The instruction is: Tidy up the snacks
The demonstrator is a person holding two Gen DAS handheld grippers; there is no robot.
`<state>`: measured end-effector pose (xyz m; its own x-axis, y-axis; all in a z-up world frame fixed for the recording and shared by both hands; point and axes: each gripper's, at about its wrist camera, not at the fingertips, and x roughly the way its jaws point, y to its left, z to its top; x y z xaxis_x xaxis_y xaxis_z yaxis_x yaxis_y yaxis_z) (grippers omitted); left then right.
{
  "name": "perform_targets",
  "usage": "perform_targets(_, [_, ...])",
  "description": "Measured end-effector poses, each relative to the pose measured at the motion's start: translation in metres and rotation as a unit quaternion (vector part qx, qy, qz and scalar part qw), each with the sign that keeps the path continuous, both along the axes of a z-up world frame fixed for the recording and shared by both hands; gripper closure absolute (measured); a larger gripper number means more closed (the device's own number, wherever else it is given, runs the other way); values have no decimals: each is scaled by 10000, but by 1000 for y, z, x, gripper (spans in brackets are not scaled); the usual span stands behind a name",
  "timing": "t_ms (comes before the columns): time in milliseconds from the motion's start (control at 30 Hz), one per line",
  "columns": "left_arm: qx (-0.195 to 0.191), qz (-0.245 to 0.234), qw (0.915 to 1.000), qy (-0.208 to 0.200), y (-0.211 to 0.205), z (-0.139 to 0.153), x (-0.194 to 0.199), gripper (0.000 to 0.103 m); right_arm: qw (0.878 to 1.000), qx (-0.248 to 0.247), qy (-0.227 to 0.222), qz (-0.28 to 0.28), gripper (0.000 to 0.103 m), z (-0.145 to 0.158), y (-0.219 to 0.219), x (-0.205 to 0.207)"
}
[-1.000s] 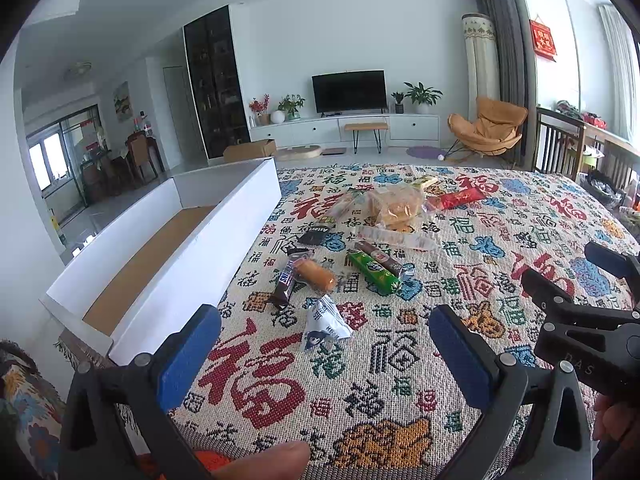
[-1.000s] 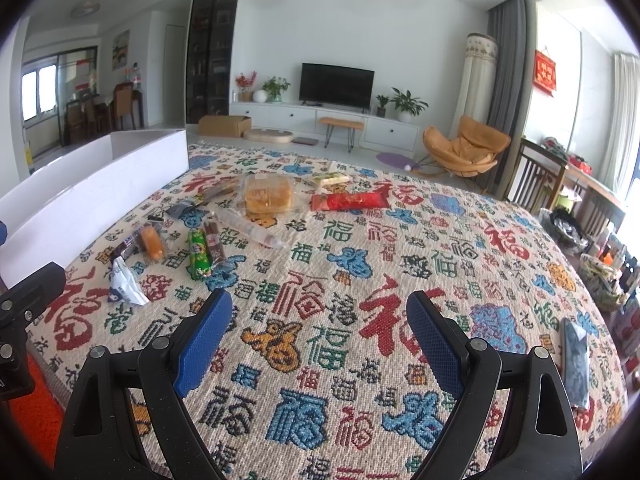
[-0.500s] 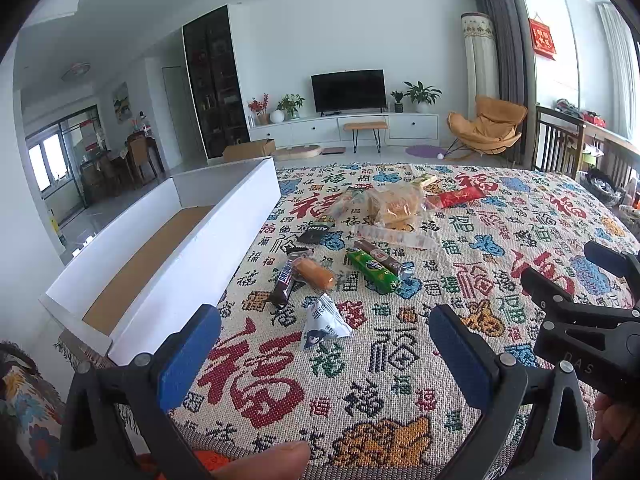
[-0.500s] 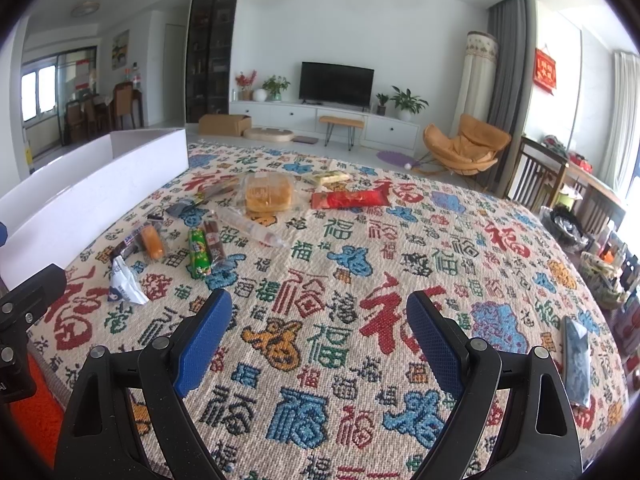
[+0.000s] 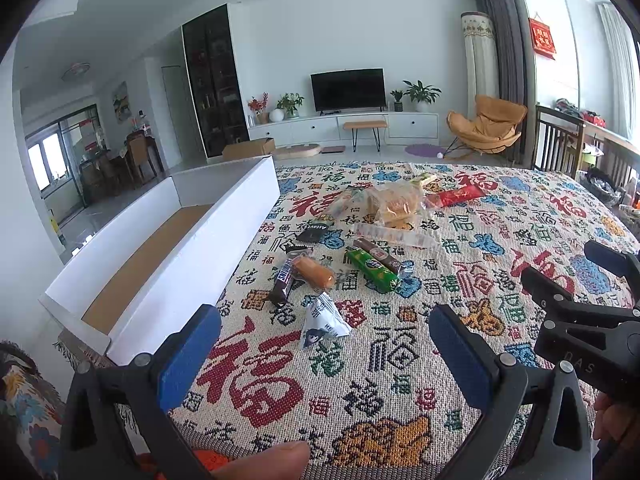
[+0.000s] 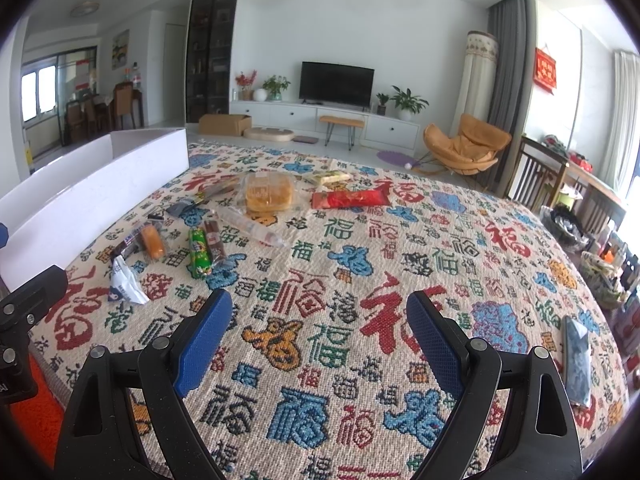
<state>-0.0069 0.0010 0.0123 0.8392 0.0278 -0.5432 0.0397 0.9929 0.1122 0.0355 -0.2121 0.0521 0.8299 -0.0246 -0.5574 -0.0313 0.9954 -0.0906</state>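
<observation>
Several snacks lie on a patterned cloth: a white sachet (image 5: 322, 320) (image 6: 124, 282), an orange roll (image 5: 314, 272) over a dark chocolate bar (image 5: 282, 280), a green tube (image 5: 372, 270) (image 6: 199, 258), a brown stick (image 5: 378, 255), a clear bag of cakes (image 5: 390, 204) (image 6: 267, 194) and a red packet (image 5: 460, 196) (image 6: 350, 199). A long white box (image 5: 160, 248) (image 6: 92, 196) stands empty at the left. My left gripper (image 5: 325, 352) hangs open just short of the sachet. My right gripper (image 6: 319, 338) is open over bare cloth, right of the snacks.
The cloth-covered table (image 6: 400, 280) ends close below both grippers. A dark flat pack (image 6: 578, 360) lies near its right edge. Wooden chairs (image 6: 560, 184) stand to the right. A finger (image 5: 264, 460) shows at the bottom of the left wrist view.
</observation>
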Motion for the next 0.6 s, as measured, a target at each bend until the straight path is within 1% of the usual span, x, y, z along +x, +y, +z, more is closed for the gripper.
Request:
perform_targets(333, [7,-3,10000,1,0,0,0,0,10000,1,1,7,12,0,-1,0])
perform_targets(467, [183,-19,9998,-46,9,5,-2,0,10000,-5,-9,7,12,0,0,-1])
perform_targets(533, [32,10,10000,-49,28,14,-2,0,10000,-6,-26,3,12,2,0,-1])
perform_targets(600, [-258,-47,9996,135,52,24,0,0,10000,19,-50,-7,12,5,0,-1])
